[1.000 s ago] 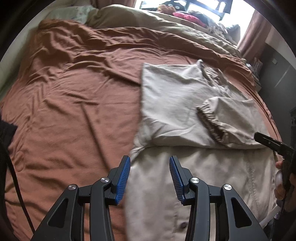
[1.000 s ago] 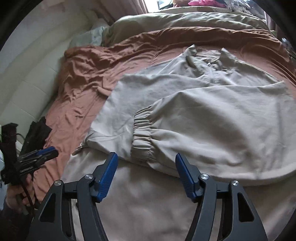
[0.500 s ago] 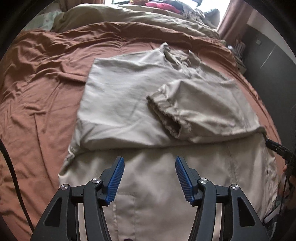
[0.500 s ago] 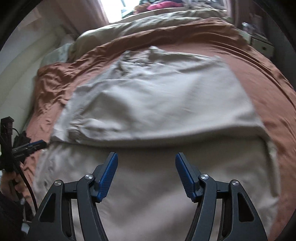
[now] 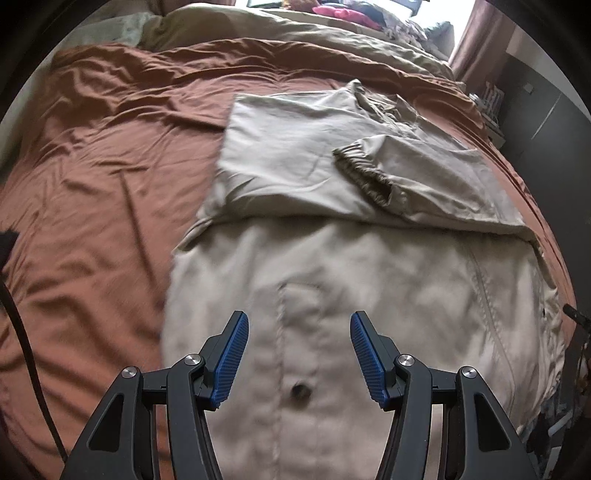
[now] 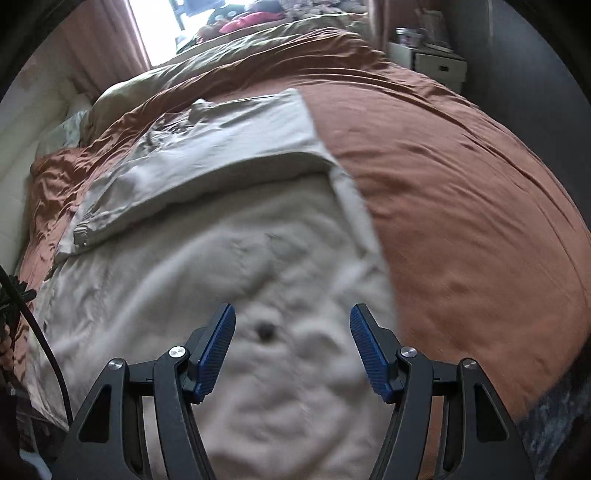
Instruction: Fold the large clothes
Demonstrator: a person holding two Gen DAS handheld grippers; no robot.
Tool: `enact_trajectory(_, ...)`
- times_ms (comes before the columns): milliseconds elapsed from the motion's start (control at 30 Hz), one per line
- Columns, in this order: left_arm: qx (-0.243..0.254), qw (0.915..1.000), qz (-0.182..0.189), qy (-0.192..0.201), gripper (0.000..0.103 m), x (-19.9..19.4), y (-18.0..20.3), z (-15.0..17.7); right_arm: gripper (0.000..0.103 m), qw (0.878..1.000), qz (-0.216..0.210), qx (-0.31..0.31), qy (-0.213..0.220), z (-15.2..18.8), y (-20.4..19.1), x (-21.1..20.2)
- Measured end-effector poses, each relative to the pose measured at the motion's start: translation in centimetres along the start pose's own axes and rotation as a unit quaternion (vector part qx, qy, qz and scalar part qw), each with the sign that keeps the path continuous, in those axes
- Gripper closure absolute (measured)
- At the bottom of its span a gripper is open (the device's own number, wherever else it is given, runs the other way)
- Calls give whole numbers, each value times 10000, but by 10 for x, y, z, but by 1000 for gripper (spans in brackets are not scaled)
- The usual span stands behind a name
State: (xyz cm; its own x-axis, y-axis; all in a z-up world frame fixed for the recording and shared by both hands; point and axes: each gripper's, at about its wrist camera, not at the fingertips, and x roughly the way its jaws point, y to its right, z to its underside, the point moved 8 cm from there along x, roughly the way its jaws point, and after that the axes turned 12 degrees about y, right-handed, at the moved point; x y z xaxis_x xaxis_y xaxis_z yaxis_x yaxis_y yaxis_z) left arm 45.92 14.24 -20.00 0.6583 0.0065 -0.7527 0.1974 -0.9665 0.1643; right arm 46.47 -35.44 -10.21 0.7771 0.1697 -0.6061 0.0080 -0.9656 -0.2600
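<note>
A large beige jacket [image 5: 369, 258] lies flat on the brown bed sheet [image 5: 92, 184], its collar at the far end. Both sleeves are folded across its chest, and one elastic cuff [image 5: 365, 173] lies on top. My left gripper [image 5: 299, 354] hovers open over the jacket's near left part, just above a dark button [image 5: 300, 391], with nothing between its blue pads. My right gripper [image 6: 291, 347] hangs open over the jacket [image 6: 221, 240] near its right edge, close to a dark button [image 6: 266, 329]. The near fabric is blurred.
An olive duvet [image 5: 295, 33] and a pile of clothes [image 5: 343, 14] lie at the far end of the bed. A white bedside cabinet [image 6: 439, 66] stands at the far right. Bare brown sheet [image 6: 461, 203] spreads to the jacket's right. A black cable [image 5: 22, 332] hangs at the left edge.
My left gripper's jaws have widened, and it has moved from the jacket's left edge over its lower front. My right gripper has swept right, from above the cuff to near the jacket's right edge.
</note>
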Motion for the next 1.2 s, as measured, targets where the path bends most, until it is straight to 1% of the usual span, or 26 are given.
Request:
enact_trajectory(233, -343, 9991, -145, 192, 44, -30, -29, 31, 40, 9991, 60, 410, 94, 32, 28, -26)
enact_trajectory(333, -566, 9979, -173, 271, 44, -43, -43, 48, 40, 9972, -103, 741, 57, 48, 43, -30)
enact_trajectory(400, -671, 9972, -144, 284, 44, -48, -48, 59, 40, 9942, -296, 1033, -8, 62, 47, -29)
enact_trajectory(433, -741, 9969, -99, 263, 44, -51, -51, 68, 43, 9921, -426, 1177, -25, 69, 50, -29)
enact_trajectory(467, -782, 9966, -80, 256, 44, -53, -52, 72, 48, 9904, -529, 1278, -31, 72, 52, -29)
enact_trajectory(533, -943, 9952, 44, 275, 44, -60, -55, 84, 51, 9857, -814, 1474, 22, 80, 53, -33)
enact_trajectory(600, -1084, 9936, 154, 289, 48, -65, -55, 93, 69, 9799, -1147, 1634, 44, 86, 50, -36)
enact_trajectory(633, -1191, 9922, 222, 284, 49, -68, -55, 98, 70, 9759, -1333, 1729, -14, 91, 47, -37)
enact_trajectory(700, -1322, 9904, 305, 268, 53, -70, -55, 106, 70, 9726, -1457, 1808, -72, 99, 44, -37)
enact_trajectory(833, -1528, 9872, 399, 239, 53, -77, -58, 124, 70, 9612, -1813, 2078, -76, 107, 42, -41)
enact_trajectory(967, -1795, 9821, 551, 156, 53, -77, -61, 140, 70, 9540, -2009, 2224, -102, 111, 45, -39)
enact_trajectory(1067, -1900, 9797, 618, 193, 53, -73, -61, 142, 70, 9483, -2087, 2389, -65, 116, 51, -30)
enact_trajectory(1133, -1958, 9781, 670, 223, 53, -70, -60, 140, 70, 9422, -2134, 2582, -29, 117, 53, -25)
enact_trajectory(1200, -2104, 9739, 802, 284, 53, -65, -59, 135, 70, 9363, -2162, 2767, 1, 114, 57, -17)
